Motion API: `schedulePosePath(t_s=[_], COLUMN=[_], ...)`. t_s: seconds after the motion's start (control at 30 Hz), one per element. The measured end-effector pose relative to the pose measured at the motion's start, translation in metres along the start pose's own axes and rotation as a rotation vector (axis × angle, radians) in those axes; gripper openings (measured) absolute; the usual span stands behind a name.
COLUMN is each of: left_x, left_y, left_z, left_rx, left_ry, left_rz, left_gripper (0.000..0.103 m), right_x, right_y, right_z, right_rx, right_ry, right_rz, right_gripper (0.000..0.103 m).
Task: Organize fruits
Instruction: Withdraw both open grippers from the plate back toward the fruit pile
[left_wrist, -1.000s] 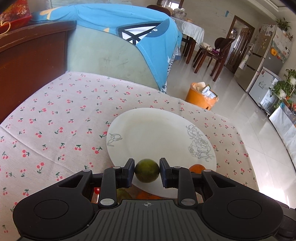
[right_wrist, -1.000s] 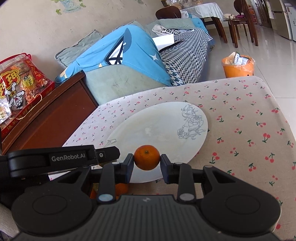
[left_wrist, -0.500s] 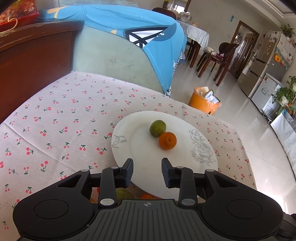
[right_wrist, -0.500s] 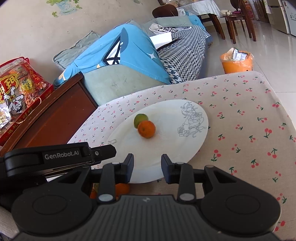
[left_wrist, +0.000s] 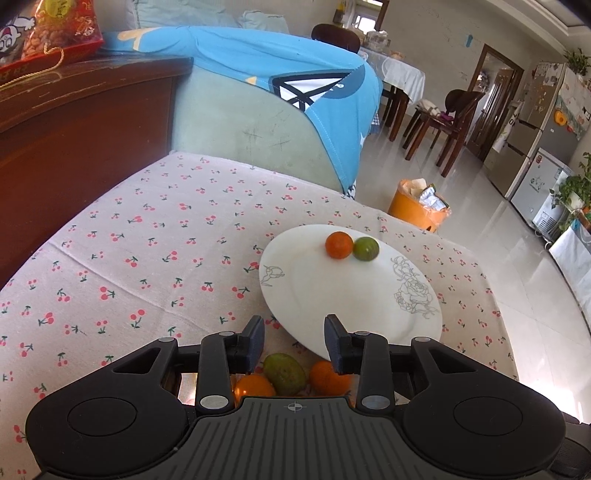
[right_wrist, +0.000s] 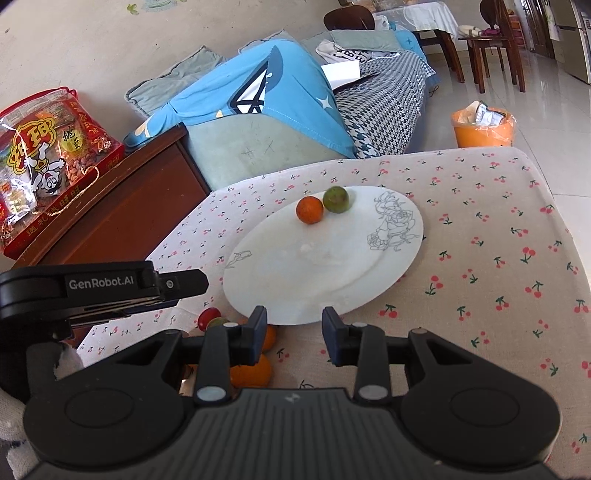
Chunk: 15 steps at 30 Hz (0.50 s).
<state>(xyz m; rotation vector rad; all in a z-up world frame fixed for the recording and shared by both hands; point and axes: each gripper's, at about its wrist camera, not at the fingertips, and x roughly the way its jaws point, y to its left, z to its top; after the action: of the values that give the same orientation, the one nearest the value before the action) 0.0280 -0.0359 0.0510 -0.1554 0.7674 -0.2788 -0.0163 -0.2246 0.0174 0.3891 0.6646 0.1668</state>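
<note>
A white plate (left_wrist: 332, 295) (right_wrist: 295, 273) lies on the cherry-print tablecloth. An orange mandarin (left_wrist: 338, 244) (right_wrist: 309, 209) and a green mandarin (left_wrist: 365, 249) (right_wrist: 335, 199) rest touching at its far rim. My left gripper (left_wrist: 294, 345) is open and empty over loose fruit: a green one (left_wrist: 284, 373) and two orange ones (left_wrist: 327, 376) (left_wrist: 254, 387). My right gripper (right_wrist: 294, 338) is open and empty at the plate's near edge. The left gripper's body (right_wrist: 92, 291) shows at the left in the right wrist view, with orange fruit (right_wrist: 255, 371) and a small red fruit (right_wrist: 206, 318) below it.
A brown wooden cabinet (left_wrist: 74, 129) with a red snack bag (right_wrist: 48, 162) stands to the left. A sofa with a blue cover (left_wrist: 280, 96) is behind the table. An orange bin (left_wrist: 419, 208) sits on the floor beyond the table's far edge.
Both grippers opened and let the green and orange mandarins go onto the plate, then pulled back toward the near side. The two fruits rolled to the plate's far rim.
</note>
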Motion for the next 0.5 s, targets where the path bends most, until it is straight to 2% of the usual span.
schedulePosePath(t_s=[0.27,0.5], left_x=[-0.017,-0.025], left_y=[0.020,0.030], left_z=[-0.012,-0.024], left_rx=[-0.048,-0.048], left_ry=[-0.002,0.008], left_rz=[0.017,0.042], left_gripper=[0.034,0.034], right_x=[-0.020,-0.027], right_y=[0.004,0.015], right_z=[-0.013,-0.029], right_rx=[-0.025,-0.065], right_ry=[0.023,0.064], right_rz=[0.012,0.034], right_gripper=[0.035,0.035])
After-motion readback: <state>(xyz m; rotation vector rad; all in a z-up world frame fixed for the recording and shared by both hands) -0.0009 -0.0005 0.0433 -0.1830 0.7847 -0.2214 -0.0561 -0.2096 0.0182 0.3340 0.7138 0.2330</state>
